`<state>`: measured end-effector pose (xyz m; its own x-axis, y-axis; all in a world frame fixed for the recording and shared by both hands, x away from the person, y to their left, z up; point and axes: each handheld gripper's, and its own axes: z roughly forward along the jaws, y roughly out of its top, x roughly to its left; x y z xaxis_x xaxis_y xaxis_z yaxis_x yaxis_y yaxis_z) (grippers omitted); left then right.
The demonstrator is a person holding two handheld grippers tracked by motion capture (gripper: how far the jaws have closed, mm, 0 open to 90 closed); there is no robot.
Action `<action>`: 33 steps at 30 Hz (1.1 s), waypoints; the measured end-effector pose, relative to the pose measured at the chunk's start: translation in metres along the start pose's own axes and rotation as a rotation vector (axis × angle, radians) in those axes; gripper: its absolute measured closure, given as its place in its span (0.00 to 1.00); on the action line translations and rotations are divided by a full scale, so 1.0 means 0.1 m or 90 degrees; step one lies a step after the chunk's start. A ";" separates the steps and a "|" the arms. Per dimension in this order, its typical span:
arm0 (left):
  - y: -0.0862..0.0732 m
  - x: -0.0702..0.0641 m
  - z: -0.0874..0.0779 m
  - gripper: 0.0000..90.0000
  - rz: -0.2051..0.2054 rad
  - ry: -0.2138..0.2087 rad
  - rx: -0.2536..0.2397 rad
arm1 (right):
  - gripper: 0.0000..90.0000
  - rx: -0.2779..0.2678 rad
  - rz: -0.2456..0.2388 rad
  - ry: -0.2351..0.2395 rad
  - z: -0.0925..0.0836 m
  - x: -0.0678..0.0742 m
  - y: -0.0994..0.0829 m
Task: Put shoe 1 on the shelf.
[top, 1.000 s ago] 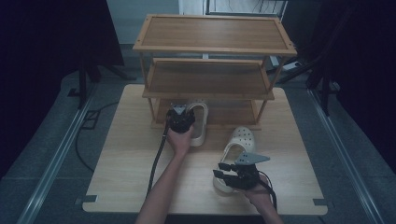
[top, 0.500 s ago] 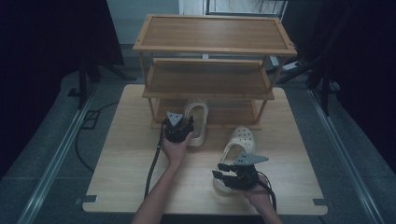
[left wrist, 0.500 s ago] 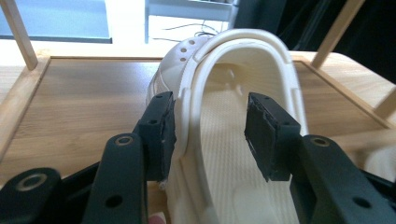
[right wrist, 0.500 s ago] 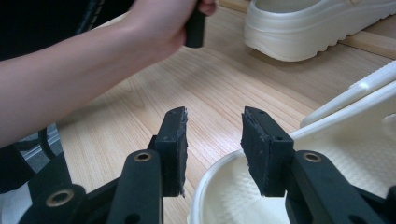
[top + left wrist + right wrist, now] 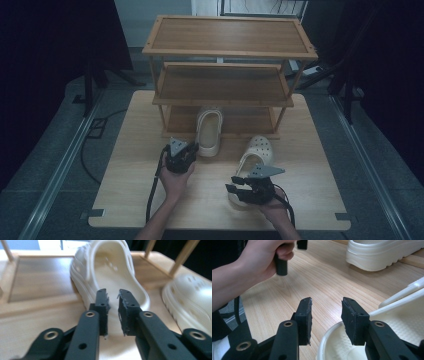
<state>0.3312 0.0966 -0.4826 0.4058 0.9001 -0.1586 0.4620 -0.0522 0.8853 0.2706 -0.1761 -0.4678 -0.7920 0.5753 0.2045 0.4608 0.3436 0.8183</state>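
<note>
A cream clog [image 5: 209,131] lies with its toe under the bottom shelf of a wooden rack [image 5: 222,98]; in the left gripper view its heel opening [image 5: 110,270] faces me. My left gripper [image 5: 189,149] [image 5: 113,293] sits just short of that heel. Its jaws have just been closing and stand a narrow gap apart with nothing between them. A second cream clog [image 5: 260,150] [image 5: 394,322] lies on the table at the right. My right gripper [image 5: 235,187] [image 5: 326,303] is open at this clog's heel, one jaw over the insole and one outside the rim, pads clear of it.
The rack has three shelves and stands at the back of the light wooden table [image 5: 130,170]. A cable [image 5: 152,195] trails from the left gripper toward the front edge. Dark floor and a metal rail [image 5: 60,170] flank the table.
My left gripper has drawn back from the first clog toward the person, and its jaws are closer together. The clog stays at the bottom shelf. The right gripper has kept still.
</note>
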 end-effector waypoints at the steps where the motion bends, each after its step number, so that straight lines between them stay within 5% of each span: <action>1: -0.03 -0.01 -0.01 0.91 0.003 -0.004 0.008 | 0.67 0.000 0.000 0.000 0.00 0.00 0.00; 14: -0.23 -0.07 0.16 0.96 0.012 -0.010 0.076 | 0.66 0.004 0.003 -0.001 0.00 0.00 -0.02; 33: -0.05 -0.17 0.62 0.96 0.012 0.025 0.068 | 0.66 0.003 -0.002 0.001 -0.03 0.01 -0.01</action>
<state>0.3710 0.0548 -0.5117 0.3850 0.9147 -0.1228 0.5362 -0.1134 0.8364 0.2685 -0.1778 -0.4669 -0.7938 0.5735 0.2024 0.4601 0.3486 0.8166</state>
